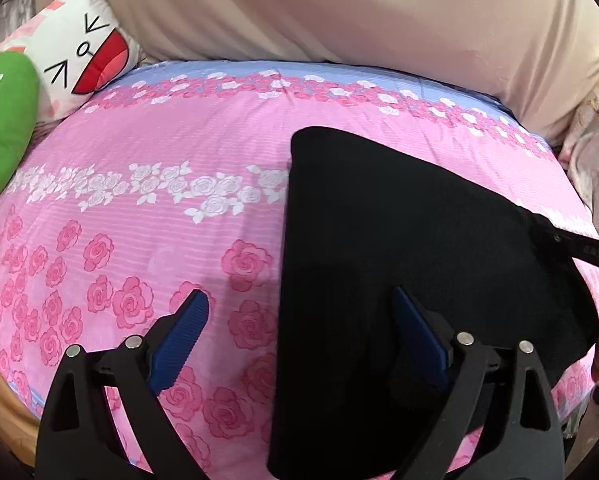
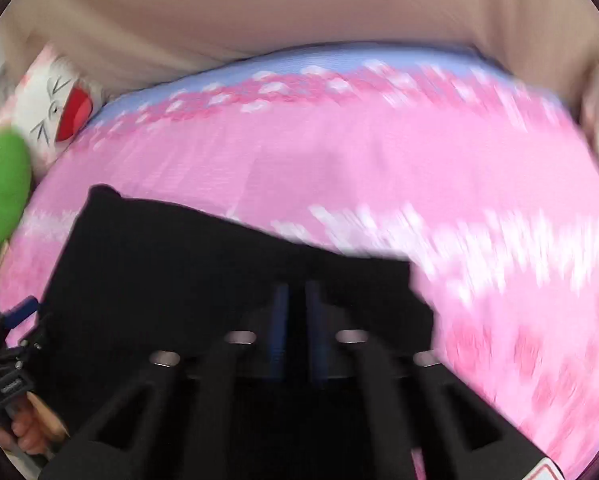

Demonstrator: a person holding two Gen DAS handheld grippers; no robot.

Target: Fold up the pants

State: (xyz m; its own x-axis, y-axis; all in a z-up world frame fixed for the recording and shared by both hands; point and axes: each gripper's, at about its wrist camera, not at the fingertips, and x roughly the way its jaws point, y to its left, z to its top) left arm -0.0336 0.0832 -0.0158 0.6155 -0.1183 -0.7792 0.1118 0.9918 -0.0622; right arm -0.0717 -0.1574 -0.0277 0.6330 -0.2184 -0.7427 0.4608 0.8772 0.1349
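Observation:
Black pants lie folded flat on the pink rose-print bed sheet. My left gripper hangs open and wide over the pants' left edge. Its right pad is over the black cloth, its left pad over the sheet, and nothing is pinched. In the blurred right wrist view my right gripper has its blue pads almost together on the near right part of the pants, with black cloth between them. A finger of the right gripper shows at the pants' right edge. The left gripper appears at the far left.
A green plush and a white cushion with a cartoon face sit at the bed's back left. A big beige cushion lines the far side. Pale crumpled fabric lies at the right. A person's hand holds the left gripper.

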